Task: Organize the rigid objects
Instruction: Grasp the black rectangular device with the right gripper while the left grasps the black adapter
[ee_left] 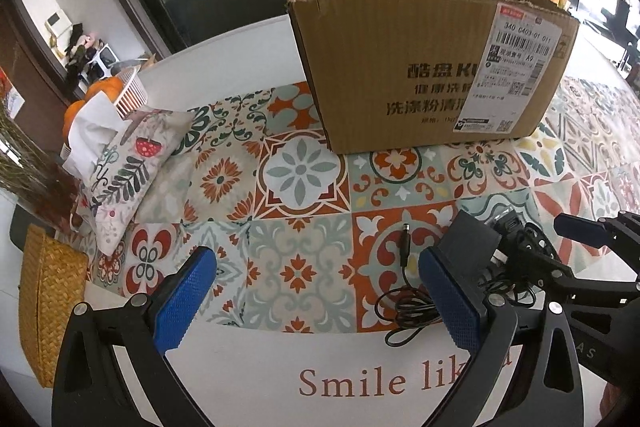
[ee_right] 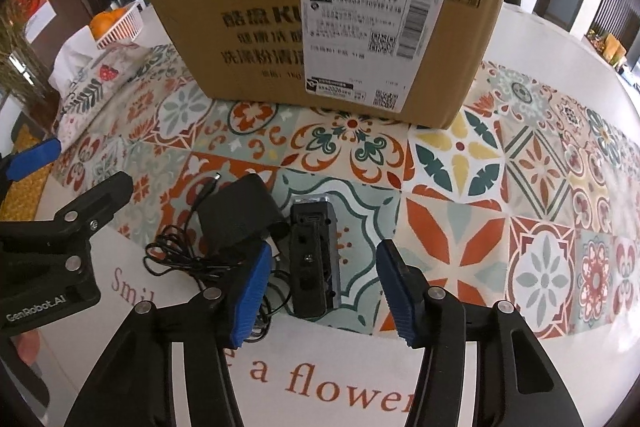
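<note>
A black power adapter (ee_right: 240, 215) with a tangled black cable (ee_right: 180, 259) lies on the patterned tablecloth (ee_right: 460, 155), and a small black box-shaped device (ee_right: 314, 259) sits right beside it. My right gripper (ee_right: 324, 291) stands open around that device, with a gap at both blue pads. My left gripper (ee_left: 320, 291) is wide open just left of the adapter (ee_left: 468, 243). Its right finger is beside the adapter, and the cable's barrel plug (ee_left: 404, 239) lies between its fingers. Behind them stands an open cardboard box (ee_left: 420, 59), also (ee_right: 320, 27), with a shipping label.
At the left are a floral tissue pouch (ee_left: 132, 167), a woven straw basket (ee_left: 48, 303) and a white basket of oranges (ee_left: 120, 87). The white table edge with printed lettering (ee_left: 352, 383) is nearest me. Bare patterned cloth (ee_right: 540, 227) stretches to the right of the device.
</note>
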Available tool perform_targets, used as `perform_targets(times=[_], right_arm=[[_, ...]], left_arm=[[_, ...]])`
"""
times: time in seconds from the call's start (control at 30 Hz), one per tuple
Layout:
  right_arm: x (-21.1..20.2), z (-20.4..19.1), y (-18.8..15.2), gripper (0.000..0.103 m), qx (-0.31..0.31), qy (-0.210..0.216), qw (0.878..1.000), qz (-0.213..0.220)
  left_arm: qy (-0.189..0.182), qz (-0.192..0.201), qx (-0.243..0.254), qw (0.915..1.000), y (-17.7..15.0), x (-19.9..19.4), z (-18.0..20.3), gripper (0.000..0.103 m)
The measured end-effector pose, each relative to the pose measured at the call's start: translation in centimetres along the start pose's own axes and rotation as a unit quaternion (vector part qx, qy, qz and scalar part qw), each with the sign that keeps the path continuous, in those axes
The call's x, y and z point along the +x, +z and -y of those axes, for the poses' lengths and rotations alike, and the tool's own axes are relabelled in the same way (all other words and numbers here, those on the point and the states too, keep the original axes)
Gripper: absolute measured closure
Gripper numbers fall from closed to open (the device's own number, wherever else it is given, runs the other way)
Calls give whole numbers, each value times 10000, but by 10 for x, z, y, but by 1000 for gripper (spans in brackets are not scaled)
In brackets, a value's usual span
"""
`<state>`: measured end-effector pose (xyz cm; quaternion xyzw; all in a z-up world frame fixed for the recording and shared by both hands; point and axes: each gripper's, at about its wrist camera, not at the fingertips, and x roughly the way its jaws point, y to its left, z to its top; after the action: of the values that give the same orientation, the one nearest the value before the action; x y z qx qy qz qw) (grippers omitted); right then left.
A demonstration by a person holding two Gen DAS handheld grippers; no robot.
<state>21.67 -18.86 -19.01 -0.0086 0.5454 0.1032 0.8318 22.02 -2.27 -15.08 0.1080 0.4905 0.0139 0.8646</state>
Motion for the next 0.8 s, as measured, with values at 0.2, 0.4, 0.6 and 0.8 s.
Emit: perform_targets(times=[0.2, 0.4, 0.6, 0.8], right_arm=[[11, 1, 2, 51, -30, -45, 10000, -77], [21, 1, 4, 52, -78, -148, 9998, -113], [33, 4, 5, 58, 12, -91, 9996, -253], [34, 1, 2, 73, 56, -94, 9998, -194]], left_arm=[[44, -55, 16, 10000, 0, 6, 1, 0], [87, -112, 50, 9999, 0, 11, 3, 0], [61, -169, 94, 9998, 0, 15, 6, 0], [-12, -174, 162, 9997, -1, 17, 7, 0]])
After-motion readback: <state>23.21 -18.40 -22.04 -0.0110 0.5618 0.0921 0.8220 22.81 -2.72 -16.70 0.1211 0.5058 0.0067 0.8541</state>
